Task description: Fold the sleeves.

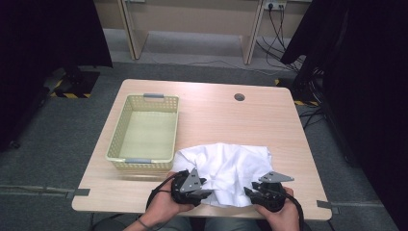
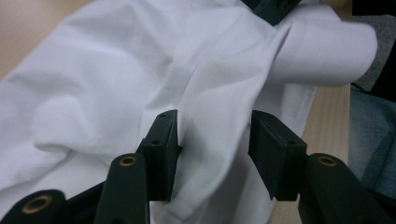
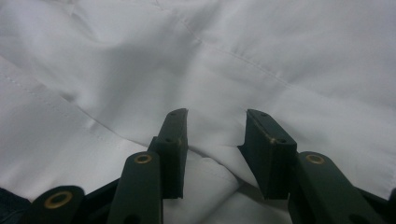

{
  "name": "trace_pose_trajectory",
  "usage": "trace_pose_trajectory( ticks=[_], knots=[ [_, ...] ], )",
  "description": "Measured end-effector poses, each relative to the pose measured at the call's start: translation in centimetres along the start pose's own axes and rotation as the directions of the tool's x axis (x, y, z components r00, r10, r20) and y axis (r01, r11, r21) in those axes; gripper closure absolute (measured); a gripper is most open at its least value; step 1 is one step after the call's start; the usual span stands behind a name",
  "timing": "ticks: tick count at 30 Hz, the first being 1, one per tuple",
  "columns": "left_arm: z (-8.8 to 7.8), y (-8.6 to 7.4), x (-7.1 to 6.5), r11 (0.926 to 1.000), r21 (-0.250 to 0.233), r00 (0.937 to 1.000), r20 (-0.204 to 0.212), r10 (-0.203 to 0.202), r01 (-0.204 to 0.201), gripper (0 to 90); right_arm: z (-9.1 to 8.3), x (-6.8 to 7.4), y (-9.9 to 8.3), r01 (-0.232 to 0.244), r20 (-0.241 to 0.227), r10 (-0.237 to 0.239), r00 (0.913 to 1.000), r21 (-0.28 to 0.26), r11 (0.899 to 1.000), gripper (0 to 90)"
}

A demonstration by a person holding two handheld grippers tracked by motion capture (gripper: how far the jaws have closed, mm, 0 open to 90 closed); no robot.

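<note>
— What stood on the worktop (image 1: 216, 115)?
— One pale yellow lattice basket (image 1: 144, 132), oblong, grey grips at both short ends, placed toward the left side, nothing in it.
— Any marks in the surface?
— One round grey cable port (image 1: 239, 97), near the far edge, well apart from the basket.
— And beyond?
— Grey carpet (image 1: 57, 139); light wooden frame legs (image 1: 132, 29); black cables (image 1: 279, 33) hanging from a wall socket (image 1: 275, 5); black curtains (image 1: 365, 72) on both sides; yellow-black tape (image 1: 70, 95) on the floor.

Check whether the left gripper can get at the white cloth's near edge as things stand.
Probably yes. The left gripper sits right at the white cloth, jaws parted with a fold lying between them in its own view, and nothing stands between. The basket lies off to the side.
</note>
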State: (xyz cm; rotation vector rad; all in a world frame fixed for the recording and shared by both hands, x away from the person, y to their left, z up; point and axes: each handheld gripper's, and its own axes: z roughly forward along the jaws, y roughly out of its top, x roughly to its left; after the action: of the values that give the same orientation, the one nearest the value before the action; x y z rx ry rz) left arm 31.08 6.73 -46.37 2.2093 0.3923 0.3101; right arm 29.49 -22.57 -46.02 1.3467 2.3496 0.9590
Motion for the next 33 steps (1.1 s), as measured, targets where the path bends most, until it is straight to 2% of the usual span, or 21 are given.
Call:
trace_pose_trajectory(
  ticks=[1, 8, 9, 12, 13, 14, 15, 16, 17, 18, 19, 20, 21, 22, 23, 25, 28, 31, 33],
  knots=[
    [0.3, -0.2, -0.2, 0.9998, 0.022, 1.0, 0.003, -0.002, 0.002, 53.8, 0.0, 0.1, 0.0, -0.001, 0.001, 0.001, 1.0, 0.001, 1.0, 59.1],
    [0.8, 0.1, -0.1, 0.9984, 0.055, 0.9997, -0.025, -0.008, 0.009, 66.7, 0.3, 0.0, 0.1, -0.008, 0.013, 0.008, 0.9999, 0.005, 1.0, 57.7],
    [1.1, 0.5, 0.0, 0.9979, 0.064, 0.9992, -0.038, 0.011, -0.008, 67.6, 0.3, -0.1, 0.1, -0.005, 0.019, 0.005, 0.9998, 0.005, 1.0, 57.7],
    [1.7, 1.0, 0.1, 0.9974, 0.069, 0.9986, -0.047, 0.023, -0.019, 69.9, 0.4, -0.5, 0.2, -0.011, 0.028, 0.011, 0.9995, 0.004, 1.0, 57.7],
    [2.4, 1.7, 0.4, 0.9972, 0.071, 0.9982, -0.053, 0.027, -0.024, 70.8, 0.5, -1.0, 0.6, -0.014, 0.047, 0.013, 0.9988, 0.009, 1.0, 57.7],
    [2.4, 1.7, 0.4, 0.9972, 0.071, 0.9982, -0.053, 0.027, -0.024, 71.3, 0.6, -1.5, 0.7, -0.013, 0.058, 0.013, 0.9982, 0.01, 1.0, 57.7],
    [3.1, 2.5, 0.9, 0.9974, 0.068, 0.998, -0.056, 0.027, -0.023, 72.6, 0.6, -1.9, 0.9, -0.024, 0.065, 0.023, 0.9976, 0.012, 1.0, 57.6],
    [3.1, 2.5, 0.9, 0.9974, 0.068, 0.998, -0.056, 0.027, -0.023, 73.9, 0.7, -2.4, 1.2, -0.025, 0.073, 0.024, 0.997, 0.016, 1.0, 57.5],
    [3.8, 3.3, 1.4, 0.9975, 0.065, 0.9974, -0.065, 0.033, -0.029, 75.2, 0.8, -3.0, 1.4, -0.026, 0.083, 0.024, 0.9963, 0.021, 0.999, 57.5],
    [3.8, 3.3, 1.4, 0.9975, 0.065, 0.9974, -0.065, 0.033, -0.029, 76.3, 0.8, -3.5, 1.7, -0.032, 0.092, 0.029, 0.9953, 0.026, 0.999, 57.4],
    [4.6, 4.1, 1.8, 0.9973, 0.066, 0.9966, -0.072, 0.038, -0.034, 77.7, 0.9, -4.1, 1.9, -0.035, 0.099, 0.032, 0.9946, 0.028, 0.999, 57.2],
    [4.6, 4.1, 1.8, 0.9973, 0.066, 0.9966, -0.072, 0.038, -0.034, 78.6, 0.9, -4.1, 1.9, -0.035, 0.099, 0.032, 0.9946, 0.028, 0.999, 57.2],
    [5.4, 4.8, 2.1, 0.9958, 0.077, 0.9949, -0.085, 0.055, -0.048, 79.8, 1.1, -5.1, 2.4, -0.041, 0.106, 0.038, 0.9937, 0.032, 0.999, 56.7],
    [5.4, 4.8, 2.1, 0.9958, 0.077, 0.9949, -0.085, 0.055, -0.048, 80.1, 1.1, -5.1, 2.4, -0.041, 0.106, 0.038, 0.9937, 0.032, 0.999, 56.7],
    [5.9, 5.1, 2.2, 0.9959, 0.077, 0.9951, -0.083, 0.054, -0.047, 80.9, 1.3, -5.9, 2.8, -0.052, 0.12, 0.048, 0.9916, 0.032, 0.998, 55.7],
    [6.8, 5.6, 2.3, 0.9969, 0.063, 0.9943, -0.093, 0.051, -0.046, 82.4, 1.1, -6.5, 3.0, -0.062, 0.123, 0.059, 0.9906, 0.018, 0.998, 53.6],
    [7.2, 5.7, 2.4, 0.9979, 0.049, 0.9933, -0.105, 0.048, -0.043, 84.5, 0.3, -6.9, 3.2, -0.067, 0.124, 0.068, 0.9899, -0.014, 0.998, 51.4],
    [7.2, 5.8, 2.6, 0.9988, 0.027, 0.9899, -0.134, 0.045, -0.041, 86.6, -2.1, -8.5, 3.3, -0.12, 0.165, 0.135, 0.977, -0.098, 0.988, 46.7],
    [7.0, 5.9, 2.7, 0.999, 0.017, 0.988, -0.148, 0.042, -0.04, 87.2, -3.4, -9.8, 3.2, -0.161, 0.195, 0.186, 0.963, -0.137, 0.977, 46.4]
  ],
)
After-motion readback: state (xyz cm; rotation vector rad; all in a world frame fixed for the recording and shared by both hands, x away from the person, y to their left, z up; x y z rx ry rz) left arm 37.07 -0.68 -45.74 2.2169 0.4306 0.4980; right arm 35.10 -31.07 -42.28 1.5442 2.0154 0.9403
